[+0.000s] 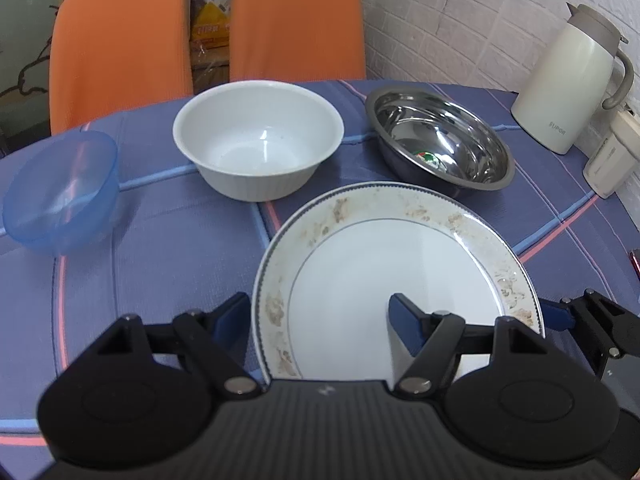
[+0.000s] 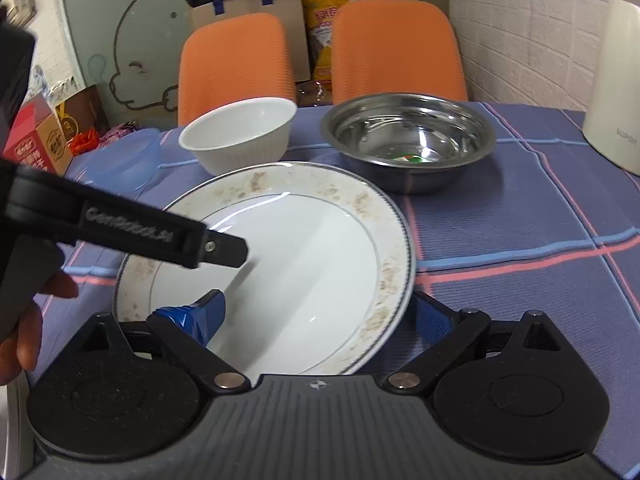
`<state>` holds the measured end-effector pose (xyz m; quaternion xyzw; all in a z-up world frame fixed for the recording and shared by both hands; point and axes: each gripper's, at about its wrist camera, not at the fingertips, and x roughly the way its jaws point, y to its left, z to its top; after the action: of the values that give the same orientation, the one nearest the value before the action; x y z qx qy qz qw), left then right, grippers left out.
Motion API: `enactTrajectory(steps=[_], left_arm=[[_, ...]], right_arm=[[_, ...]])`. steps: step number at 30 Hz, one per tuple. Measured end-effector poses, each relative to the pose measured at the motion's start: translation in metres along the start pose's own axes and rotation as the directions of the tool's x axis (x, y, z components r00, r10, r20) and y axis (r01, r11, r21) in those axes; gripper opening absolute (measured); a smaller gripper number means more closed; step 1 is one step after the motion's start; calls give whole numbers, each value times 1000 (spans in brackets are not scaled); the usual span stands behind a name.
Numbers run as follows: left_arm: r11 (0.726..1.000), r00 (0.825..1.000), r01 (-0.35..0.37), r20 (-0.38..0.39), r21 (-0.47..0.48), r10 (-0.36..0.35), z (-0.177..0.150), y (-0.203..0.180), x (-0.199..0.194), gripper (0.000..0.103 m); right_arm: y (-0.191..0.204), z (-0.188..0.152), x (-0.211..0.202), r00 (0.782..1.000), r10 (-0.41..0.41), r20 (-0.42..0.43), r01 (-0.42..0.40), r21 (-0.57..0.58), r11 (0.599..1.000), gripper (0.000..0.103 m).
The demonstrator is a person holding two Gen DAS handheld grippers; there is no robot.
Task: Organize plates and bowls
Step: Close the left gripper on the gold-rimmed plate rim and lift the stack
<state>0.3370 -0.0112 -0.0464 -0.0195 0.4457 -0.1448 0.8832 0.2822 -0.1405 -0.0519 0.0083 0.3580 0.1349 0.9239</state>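
Both claws straddle the plate [image 1: 396,276] rim, left [image 1: 320,320] and right [image 2: 320,312], jaws apart. Close evenly on opposite edges, then lift level.

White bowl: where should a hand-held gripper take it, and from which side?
Take the white bowl by its near rim, coming from above, one finger inside, one outside. It stands upright and empty, its wall is thin, and the plate crowds its near side low down.

Behind the round white rimmed plate [image 1: 396,276]: white ribbed bowl [image 1: 258,140]; left, translucent blue plastic bowl [image 1: 60,192]; right, stainless steel basin [image 1: 438,142].
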Motion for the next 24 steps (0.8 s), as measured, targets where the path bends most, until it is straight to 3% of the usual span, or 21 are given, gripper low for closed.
enactTrajectory(steps=[1,5,12,17,24], left_arm=[[1000,1000,-12,4,5,12,-1,-2,0,59],[999,998,-53,26,4,52,-4,-4,-2,55],[998,998,-60,14,-32,61,-3,0,-6,42],[998,999,-46,8,-45,47,-7,1,-16,40],[998,997,-37,59,-55,40,-15,-2,-59,39]], right_arm=[[4,-1,0,1000,3,3,-3,-16,1000,87],[11,-5,3,999,-20,39,21,-39,999,88],[0,-7,-1,996,-3,84,7,-42,999,76],[-1,-5,-9,997,26,79,-28,26,999,76],[16,-7,-38,992,20,126,-22,13,1000,76]])
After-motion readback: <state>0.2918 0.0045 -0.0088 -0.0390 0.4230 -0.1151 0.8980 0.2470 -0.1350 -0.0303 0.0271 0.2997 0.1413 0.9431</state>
